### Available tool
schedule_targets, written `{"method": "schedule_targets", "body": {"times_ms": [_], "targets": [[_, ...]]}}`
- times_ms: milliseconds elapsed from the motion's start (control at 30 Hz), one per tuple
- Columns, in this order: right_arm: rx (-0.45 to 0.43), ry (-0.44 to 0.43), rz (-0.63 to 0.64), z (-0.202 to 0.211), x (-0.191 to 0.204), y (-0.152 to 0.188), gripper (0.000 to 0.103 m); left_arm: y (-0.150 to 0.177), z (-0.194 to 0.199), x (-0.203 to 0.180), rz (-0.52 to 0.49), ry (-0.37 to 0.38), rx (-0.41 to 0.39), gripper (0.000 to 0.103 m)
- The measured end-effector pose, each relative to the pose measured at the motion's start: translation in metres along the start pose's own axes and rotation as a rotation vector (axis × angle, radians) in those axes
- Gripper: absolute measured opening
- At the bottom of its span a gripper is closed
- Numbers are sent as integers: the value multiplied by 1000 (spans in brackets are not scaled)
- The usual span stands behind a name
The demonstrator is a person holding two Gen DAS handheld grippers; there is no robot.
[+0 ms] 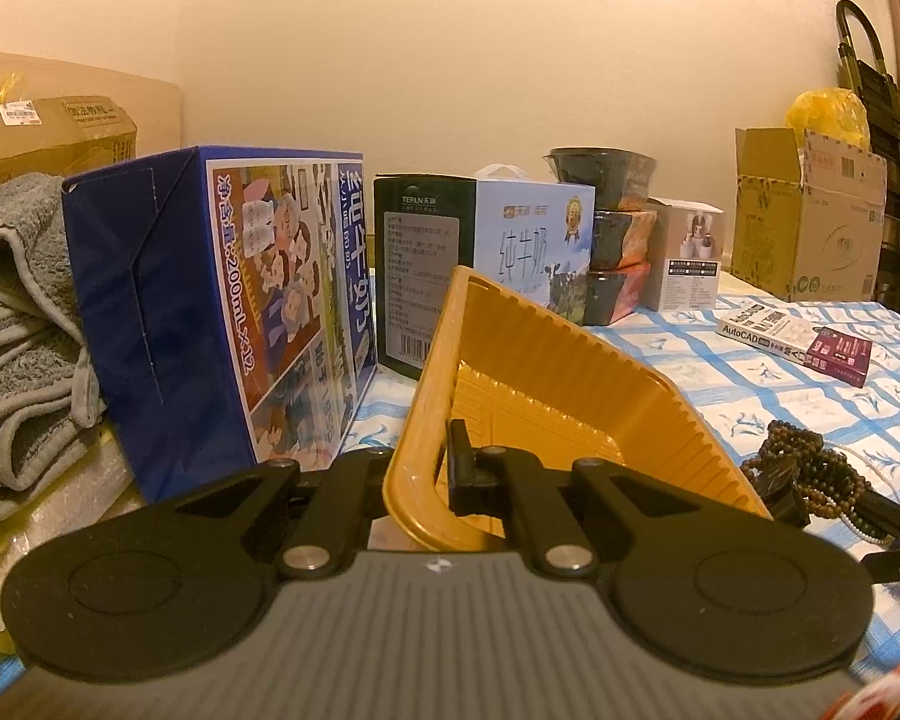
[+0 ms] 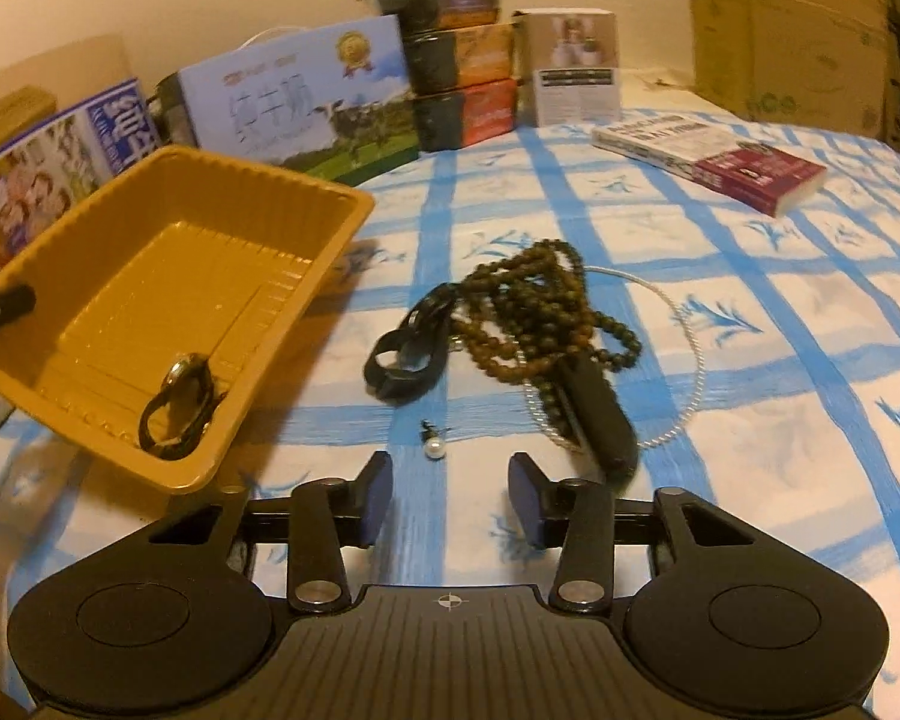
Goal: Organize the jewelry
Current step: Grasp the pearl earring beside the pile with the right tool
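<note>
The left tool (image 1: 432, 468) points slightly downward over a blue-checked cloth (image 2: 750, 360), its jaws pressed together on the near rim of a yellow tray (image 1: 546, 360), which it holds tilted with the near corner raised off the cloth. In the right wrist view the left tool's finger (image 2: 3, 306) shows at the tray's 9 o'clock edge. A dark cord loop with a metal ring (image 2: 180, 402) lies in the tray's low corner.

The right tool (image 2: 450, 504) angles more steeply down toward the cloth, jaws spread partway with nothing between them; the pads touch nothing. Just beyond it, at 12 o'clock, a small pearl earring (image 2: 433, 444) lies on the cloth. Farther out sits a heap of jewelry: a black strap (image 2: 402, 354) at 11 o'clock, brown bead strands (image 2: 528, 306) at 12 to 1 o'clock, a thin pearl chain (image 2: 693, 372) looping to their right, and a black oblong piece (image 2: 600, 414) at 1 o'clock. The heap lies apart from the tray, to its right.

Milk cartons (image 1: 222, 312), stacked bowls (image 1: 618, 240) and a book (image 2: 714, 156) stand along the far edge.
</note>
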State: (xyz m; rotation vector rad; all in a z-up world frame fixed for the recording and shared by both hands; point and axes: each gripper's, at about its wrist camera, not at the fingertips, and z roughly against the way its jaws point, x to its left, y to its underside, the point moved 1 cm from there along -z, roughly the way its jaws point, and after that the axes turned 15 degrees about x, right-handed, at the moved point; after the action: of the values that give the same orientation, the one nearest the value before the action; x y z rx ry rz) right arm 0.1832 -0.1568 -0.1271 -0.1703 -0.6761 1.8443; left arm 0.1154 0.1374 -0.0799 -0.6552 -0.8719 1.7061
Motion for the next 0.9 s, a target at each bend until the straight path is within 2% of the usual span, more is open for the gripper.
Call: {"method": "schedule_targets", "body": {"times_ms": [233,467,900], "targets": [[11,23,41,-10,5,-6,35,0,0,0,0,0,-1,6],[33,59,83,-24,8,-14,22,0,0,0,1,0,0,6],[48,117,168,-39,23,-21,11,0,0,0,1,0,-1,6]]}}
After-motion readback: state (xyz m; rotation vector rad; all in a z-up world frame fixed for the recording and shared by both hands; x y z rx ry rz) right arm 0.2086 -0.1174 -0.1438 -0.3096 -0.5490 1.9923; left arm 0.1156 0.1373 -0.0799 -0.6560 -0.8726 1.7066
